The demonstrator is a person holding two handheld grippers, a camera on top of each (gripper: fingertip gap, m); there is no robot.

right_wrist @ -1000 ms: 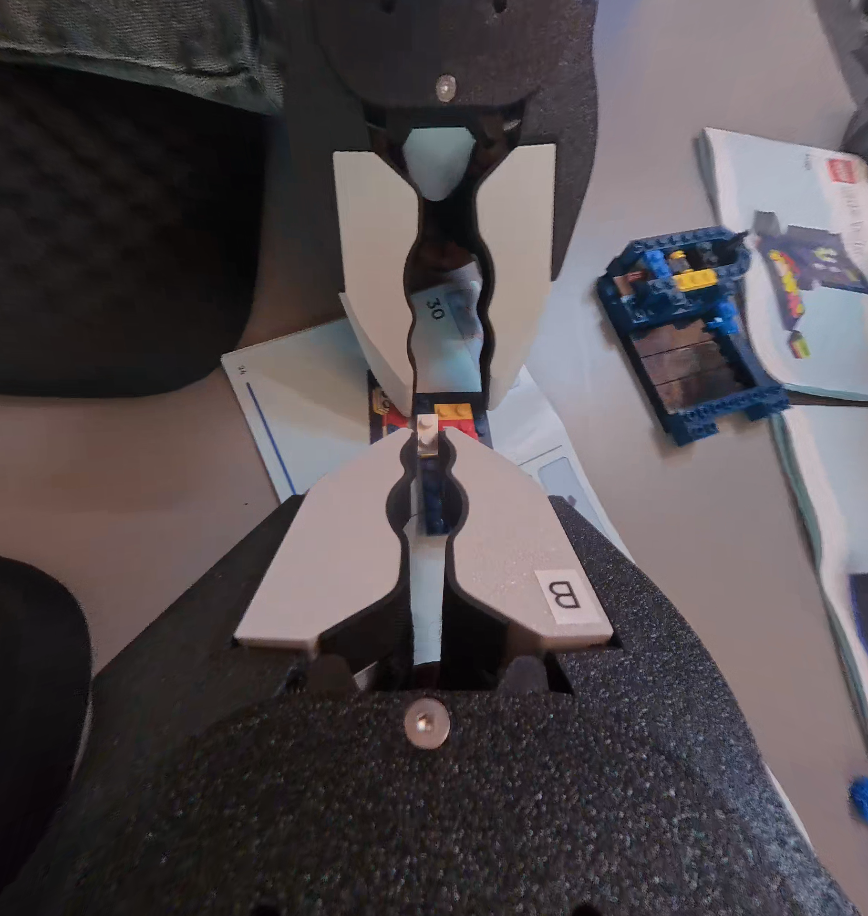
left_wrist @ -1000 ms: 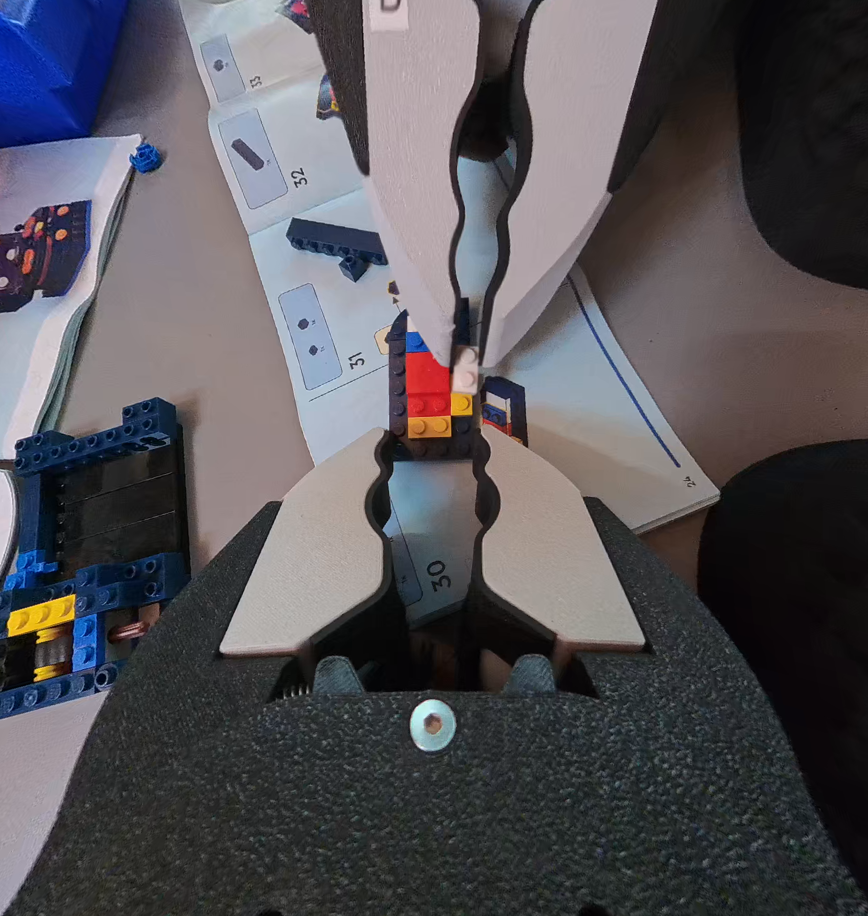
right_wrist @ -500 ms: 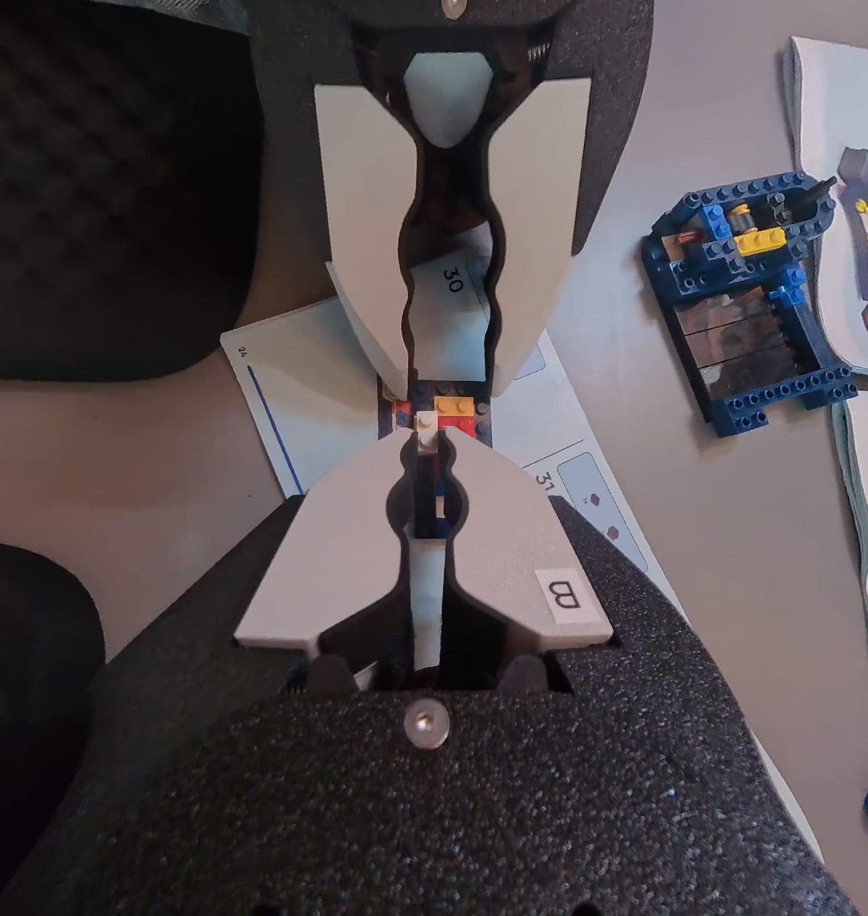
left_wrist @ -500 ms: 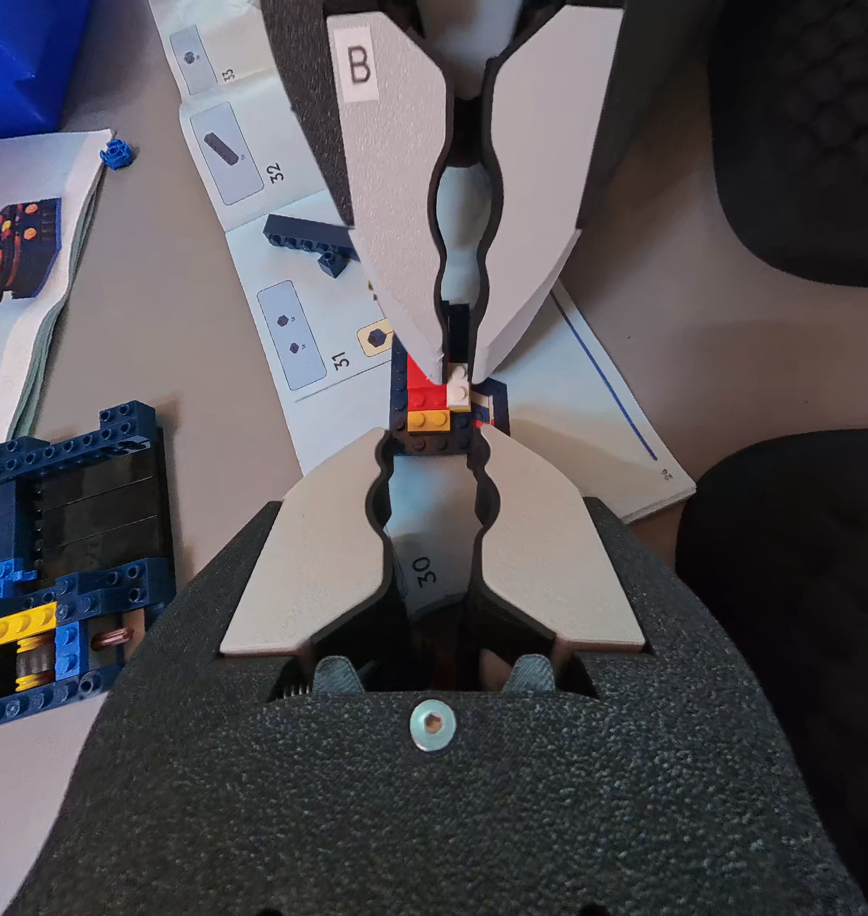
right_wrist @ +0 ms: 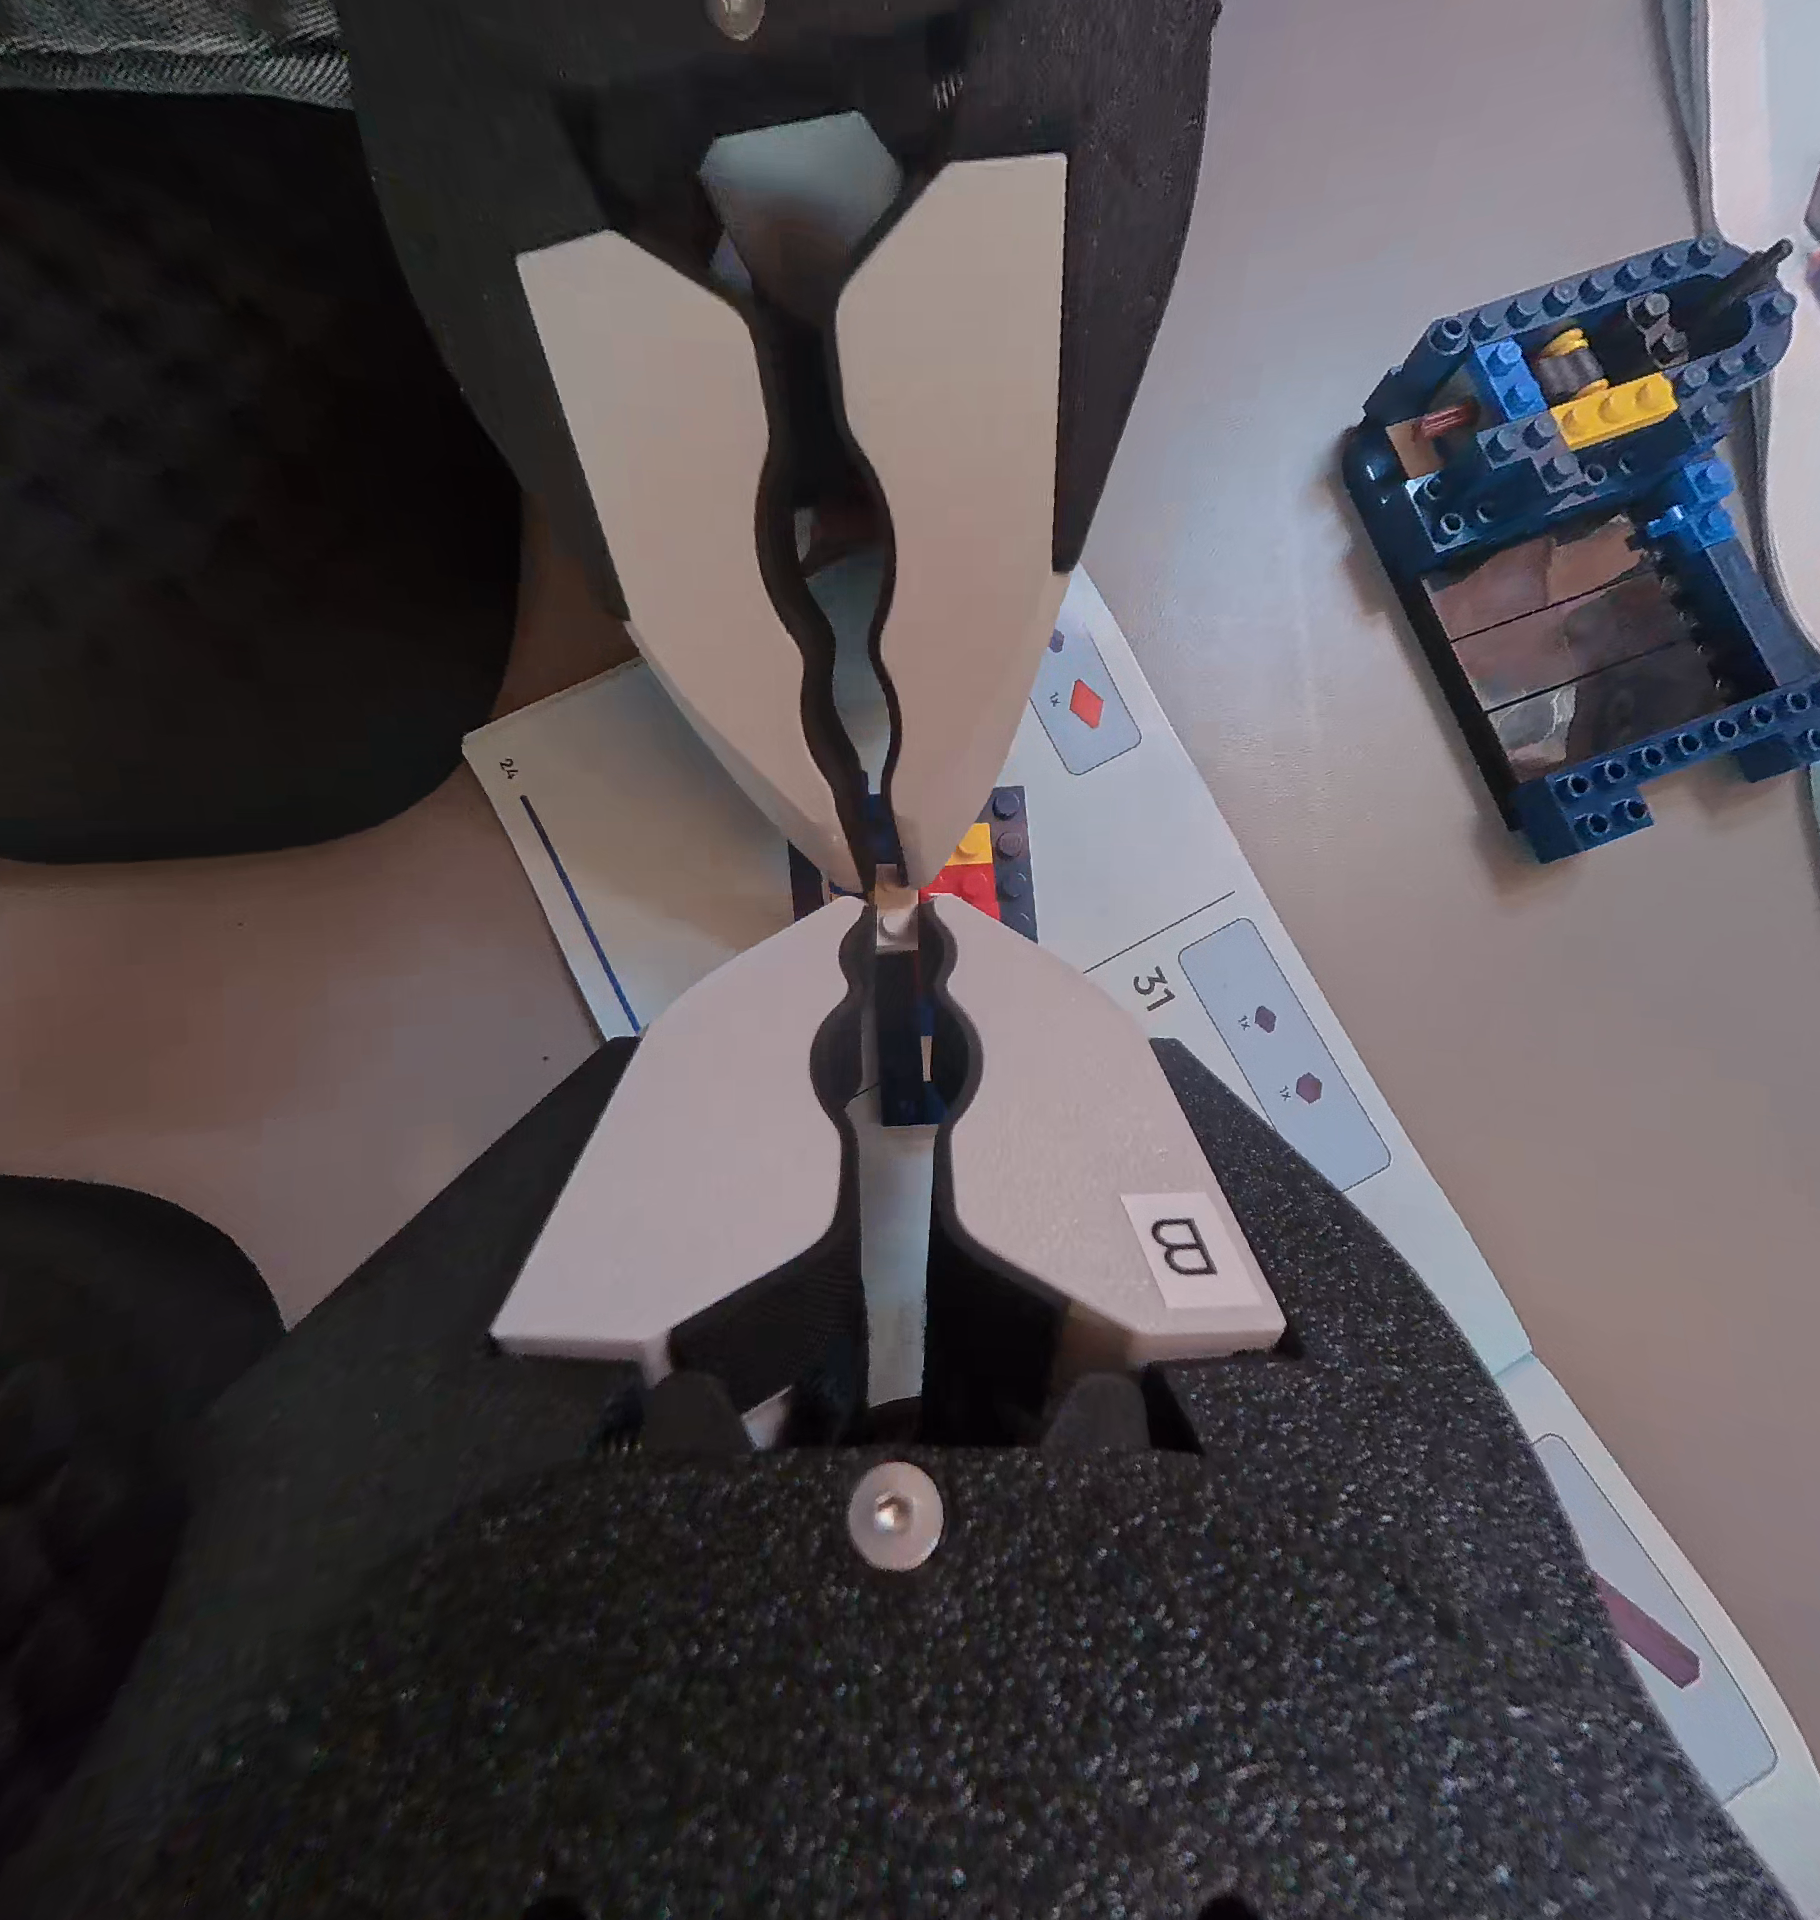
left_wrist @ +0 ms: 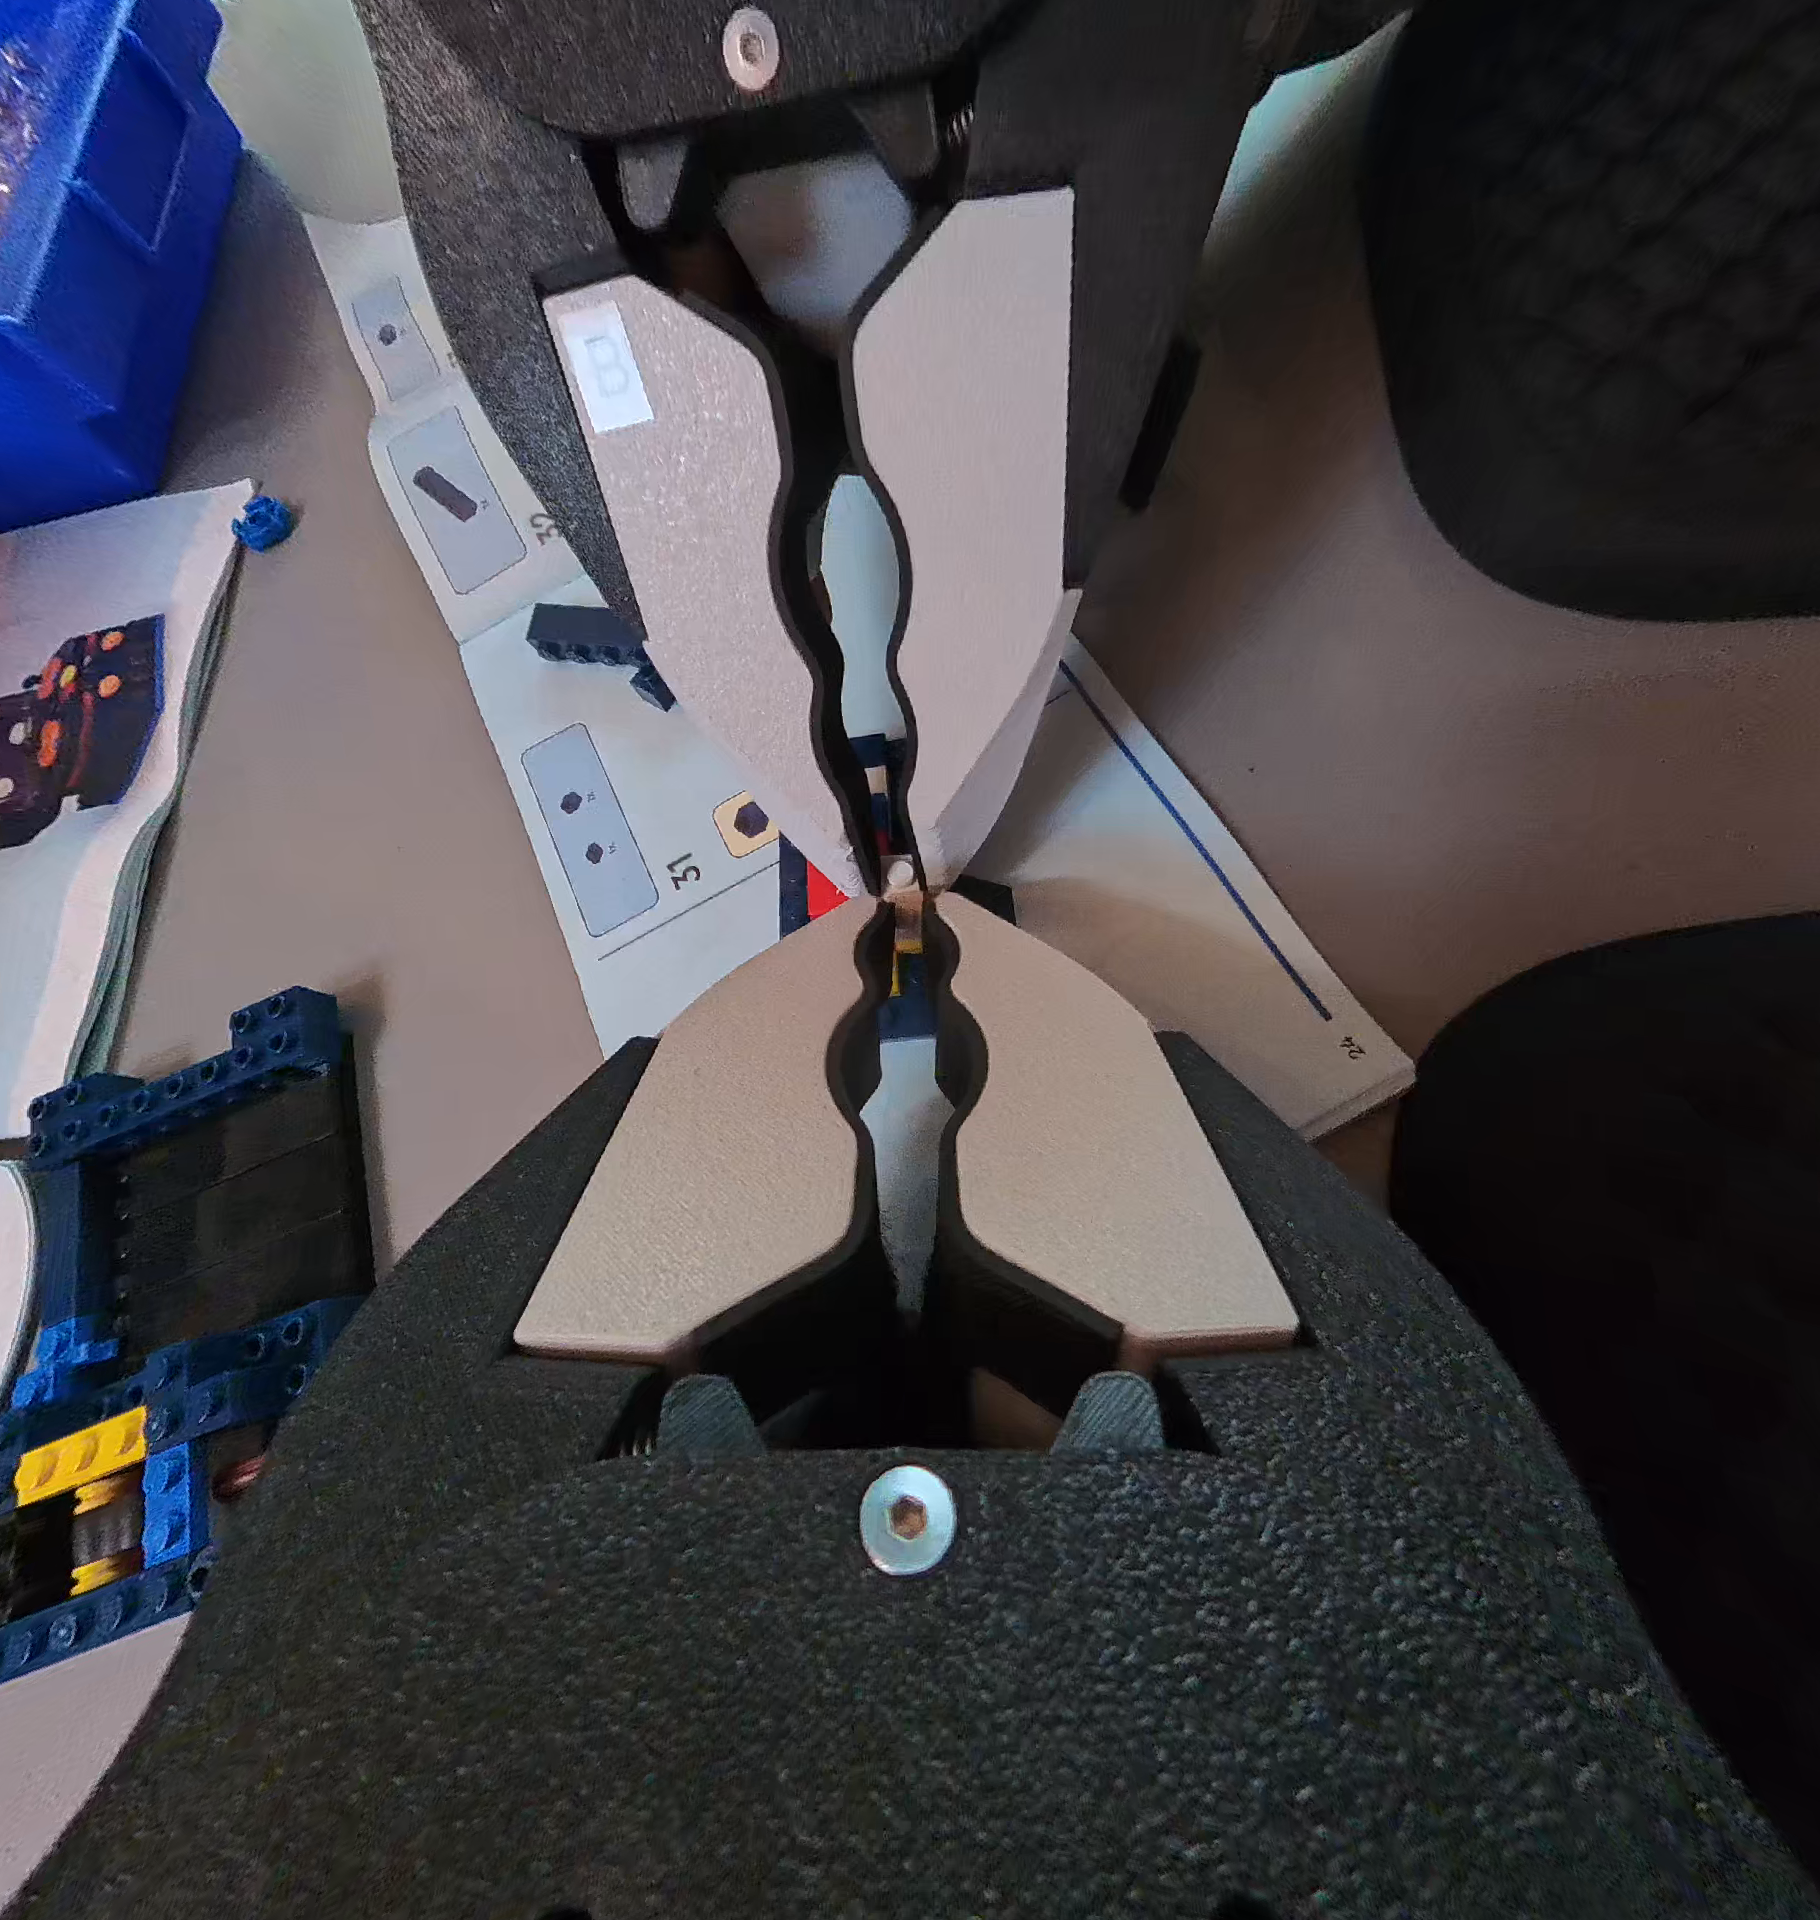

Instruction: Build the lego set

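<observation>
both hand-held grippers tip to tip over booklet (left_wrist: 1176, 894): right hand-held gripper (right_wrist: 895, 928) pinching small white stud piece (right_wrist: 893, 923), left hand-held gripper (left_wrist: 901, 920) clamped on its tan end; uneven squeeze could pop it loose onto worktop (left_wrist: 1353, 727)

An open instruction booklet (left_wrist: 1176, 894) lies on the beige surface (left_wrist: 1405, 748) directly beneath the jaws. Left of the jaws in the left wrist view sits a dark blue brick frame (left_wrist: 158, 1247) with black panels and a yellow piece, with a second booklet (left_wrist: 64, 727), a small blue piece (left_wrist: 264, 522) and a blue bin (left_wrist: 64, 260) beyond. Black chair cushions (left_wrist: 1633, 291) lie to the right.
</observation>
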